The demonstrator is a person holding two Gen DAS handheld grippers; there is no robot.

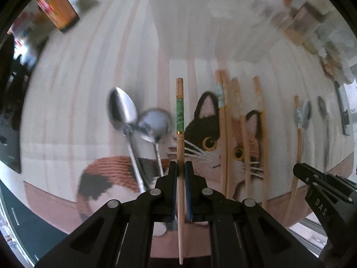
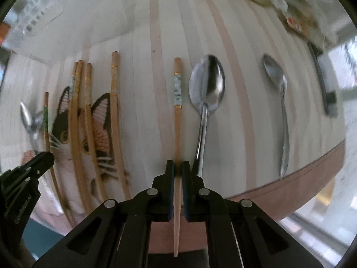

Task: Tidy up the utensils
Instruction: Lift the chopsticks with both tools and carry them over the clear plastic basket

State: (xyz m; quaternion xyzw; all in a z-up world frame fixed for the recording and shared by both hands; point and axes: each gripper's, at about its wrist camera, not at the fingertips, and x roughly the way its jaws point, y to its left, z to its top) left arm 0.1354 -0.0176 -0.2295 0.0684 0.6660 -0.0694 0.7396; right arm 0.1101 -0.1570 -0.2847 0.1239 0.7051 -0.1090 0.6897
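Green-band chopstick [image 1: 179, 134]: wooden, slim, tapered; clamped between the pads of the left gripper [image 1: 180, 169], running toward 12 o'clock in the left wrist view.
Pale-band chopstick [image 2: 177, 116]: wooden, with a light marbled band; the right gripper [image 2: 177, 169] is closed on its shaft, upper end toward 12 o'clock.
Left neighbours: two steel spoons [image 1: 133, 120] at 10 o'clock of the left gripper, bowls touching, handles crossing beneath it.
Chopstick cluster [image 1: 232, 122]: several wooden sticks at 1 o'clock, lying across the cat picture [image 1: 212, 143].
Right neighbours: large spoon [image 2: 206, 93], shiny, just beside the pale-band chopstick at 1 o'clock; small spoon [image 2: 279, 102] well apart at 2 o'clock.
Surface: placemat [image 2: 145, 78], pale with pinkish stripes, woven cat in black, orange and white.
Edges: orange carton [image 1: 59, 9] at 10 o'clock, blurred.
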